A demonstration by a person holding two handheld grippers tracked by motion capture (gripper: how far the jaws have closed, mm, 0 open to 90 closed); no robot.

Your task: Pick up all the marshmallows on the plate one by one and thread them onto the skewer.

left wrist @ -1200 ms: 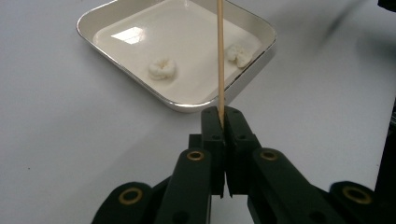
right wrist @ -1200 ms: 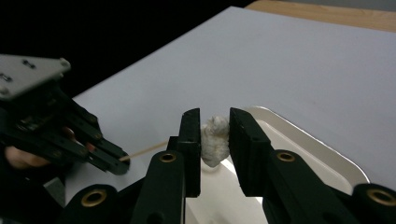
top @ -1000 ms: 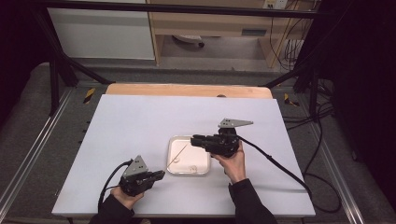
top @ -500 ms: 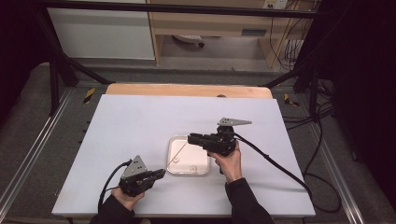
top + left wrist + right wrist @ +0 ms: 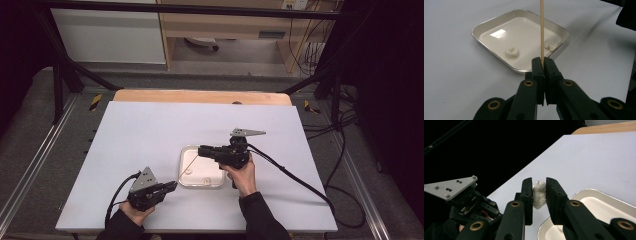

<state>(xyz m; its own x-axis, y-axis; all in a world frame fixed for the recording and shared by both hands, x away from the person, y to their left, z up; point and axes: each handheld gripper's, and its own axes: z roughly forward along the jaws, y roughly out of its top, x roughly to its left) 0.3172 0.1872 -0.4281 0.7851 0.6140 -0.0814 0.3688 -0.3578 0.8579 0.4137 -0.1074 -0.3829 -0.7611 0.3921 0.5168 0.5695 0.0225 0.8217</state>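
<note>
While the left claw [image 5: 543,65] stays still, right claw [image 5: 539,188] nearer skewer [image 5: 541,30] (marshmallow [image 5: 539,194] gripped).

Two black hand-held grippers were seen — left gripper [image 5: 170,187], right gripper [image 5: 202,150] — each topped by a grey three-cornered plate studded with dark screws, brass-ringed pivots on jointed black jaws, black cables trailed behind, dark sleeves worn.

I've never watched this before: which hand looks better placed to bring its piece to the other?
Probably the right. The right gripper already pinches a white lump above the tray, free to travel. The left gripper clamps the skewer, pointing over the tray, so it is best kept steady.
</note>
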